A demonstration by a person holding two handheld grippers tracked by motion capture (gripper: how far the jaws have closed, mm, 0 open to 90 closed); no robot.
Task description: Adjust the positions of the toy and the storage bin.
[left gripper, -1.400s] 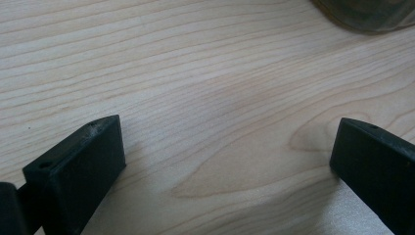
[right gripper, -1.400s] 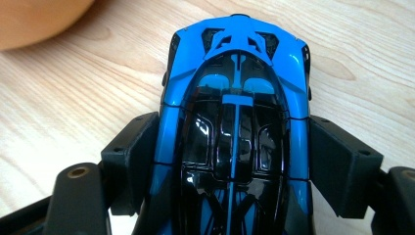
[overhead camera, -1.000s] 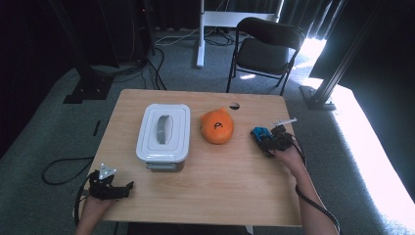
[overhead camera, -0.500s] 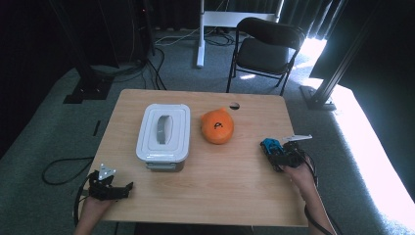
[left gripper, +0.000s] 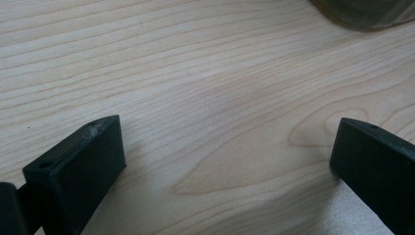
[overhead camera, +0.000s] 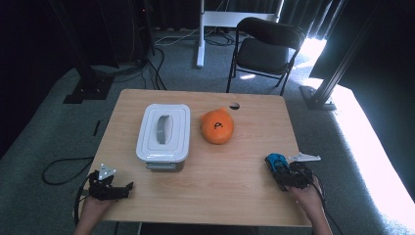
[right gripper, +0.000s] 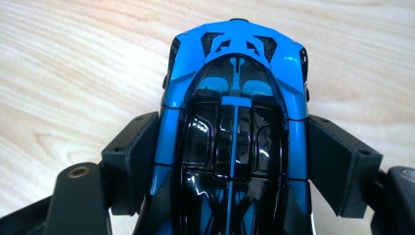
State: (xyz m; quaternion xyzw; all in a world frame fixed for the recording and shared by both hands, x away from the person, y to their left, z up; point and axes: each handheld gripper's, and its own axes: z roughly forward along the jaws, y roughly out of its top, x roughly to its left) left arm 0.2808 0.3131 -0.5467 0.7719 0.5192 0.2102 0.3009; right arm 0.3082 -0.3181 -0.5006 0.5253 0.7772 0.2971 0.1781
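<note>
1. The right gripper [right gripper: 230, 166] pinches a blue and black toy car [right gripper: 234, 112] by its flanks, one jaw against each side, in the centre and lower half of the right gripper view. In the high view the right gripper [overhead camera: 288, 174] sits at the lower right of the frame with the toy car [overhead camera: 275, 161] just above the counter [overhead camera: 254, 122].
2. Risk: the car body is glossy and tapers toward its nose. The pads bear on curved, smooth panels, so the car may slide forward or twist out of the grip if the hold loosens or the hand tilts.
3. Risk: whether the wheels touch the counter cannot be told. If they do, dragging the car could lever it out of the jaws.
4. The left gripper [overhead camera: 110, 185], at the lower left of the high view, has its jaws spread wide over bare wood and holds nothing. It lies close to the counter edge, where its cable could snag.
5. The white lidded container [overhead camera: 163, 131] and the orange round object [overhead camera: 217, 126] stand at the middle of the frame, well apart from the car. A wide sweep toward them could knock the orange object and set it rolling.
</note>
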